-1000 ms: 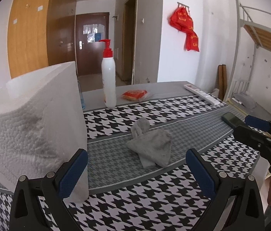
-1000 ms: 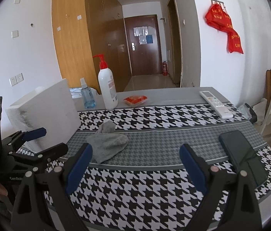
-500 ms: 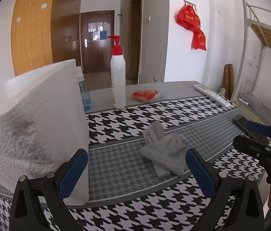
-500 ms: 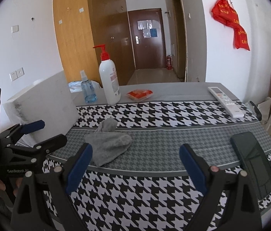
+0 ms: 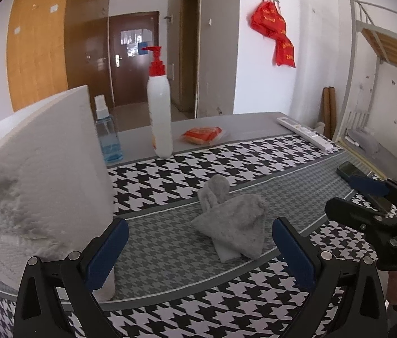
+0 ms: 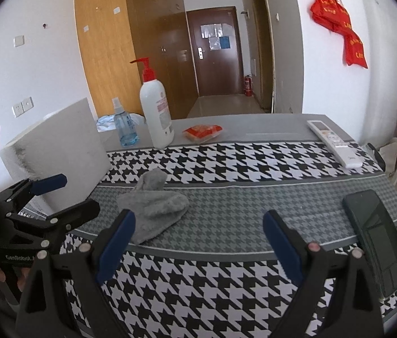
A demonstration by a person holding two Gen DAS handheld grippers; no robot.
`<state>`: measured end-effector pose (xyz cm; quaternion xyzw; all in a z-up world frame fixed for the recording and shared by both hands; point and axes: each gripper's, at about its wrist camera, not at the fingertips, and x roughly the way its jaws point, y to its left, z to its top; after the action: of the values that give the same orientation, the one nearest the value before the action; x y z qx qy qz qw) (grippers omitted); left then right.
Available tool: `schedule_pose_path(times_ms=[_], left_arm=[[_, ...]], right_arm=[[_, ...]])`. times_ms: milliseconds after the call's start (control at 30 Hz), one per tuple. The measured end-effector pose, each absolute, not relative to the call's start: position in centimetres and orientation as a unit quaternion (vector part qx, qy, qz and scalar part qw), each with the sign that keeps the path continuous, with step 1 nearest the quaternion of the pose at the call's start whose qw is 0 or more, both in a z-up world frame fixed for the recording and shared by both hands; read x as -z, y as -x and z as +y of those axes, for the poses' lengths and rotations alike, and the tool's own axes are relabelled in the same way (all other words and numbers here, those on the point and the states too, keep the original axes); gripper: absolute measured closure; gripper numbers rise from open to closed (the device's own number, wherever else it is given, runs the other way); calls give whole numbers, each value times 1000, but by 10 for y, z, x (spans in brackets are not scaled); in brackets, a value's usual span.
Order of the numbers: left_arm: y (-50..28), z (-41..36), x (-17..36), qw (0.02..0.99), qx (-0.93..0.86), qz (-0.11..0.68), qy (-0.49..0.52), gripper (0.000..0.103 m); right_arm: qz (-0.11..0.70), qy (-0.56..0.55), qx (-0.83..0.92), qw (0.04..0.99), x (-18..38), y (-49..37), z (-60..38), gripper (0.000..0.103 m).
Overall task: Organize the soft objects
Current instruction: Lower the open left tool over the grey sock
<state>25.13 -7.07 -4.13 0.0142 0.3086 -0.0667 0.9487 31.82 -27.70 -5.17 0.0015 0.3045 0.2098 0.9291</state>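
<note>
My both tongs (image 5: 200, 249) (image 6: 198, 242) are wide and empty; grabbing the cloth (image 5: 233, 219) could drag the tablecloth (image 5: 170, 242) under it.

White letters "GenRobot.A", cut off after that, stand on the black body of the left claw (image 6: 55, 197), seen in the right wrist view just left of the grey cloth (image 6: 153, 205). In the left wrist view, right of that cloth, the right claw (image 5: 367, 197) body bears "DAS", cut off by the frame edge. The pump bottle (image 6: 156, 112) behind the cloth has a pink label, too small to read. Yellow marks on the red banner (image 6: 339, 25) are illegible
</note>
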Motion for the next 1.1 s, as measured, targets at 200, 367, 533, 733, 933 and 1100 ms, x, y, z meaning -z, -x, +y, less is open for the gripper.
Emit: schedule_pose_path(times_ms=[200,367,533,733,933,1100], left_arm=[[-259,-78,45,943,75,324,-12,1],[-267,-84,49,936,88,341,-11,1],[-283,-91,59,927,82,366,-15,6],[-296,-96,71,913,89,397,-8,14],[-307,-102,82,901,97,422,-6,27],[-309,-106,89,899,86,428,-18,38]], right_arm=[[312,-13,-209,927,57,-322,-285,9],[320,-20,-210,924,61,-322,-289,9],[318,-28,-206,925,62,-322,-296,9],[317,-35,-200,926,62,-322,-304,9],[315,-40,-198,927,62,-319,-309,9],[313,-41,-194,929,62,-314,-312,9]])
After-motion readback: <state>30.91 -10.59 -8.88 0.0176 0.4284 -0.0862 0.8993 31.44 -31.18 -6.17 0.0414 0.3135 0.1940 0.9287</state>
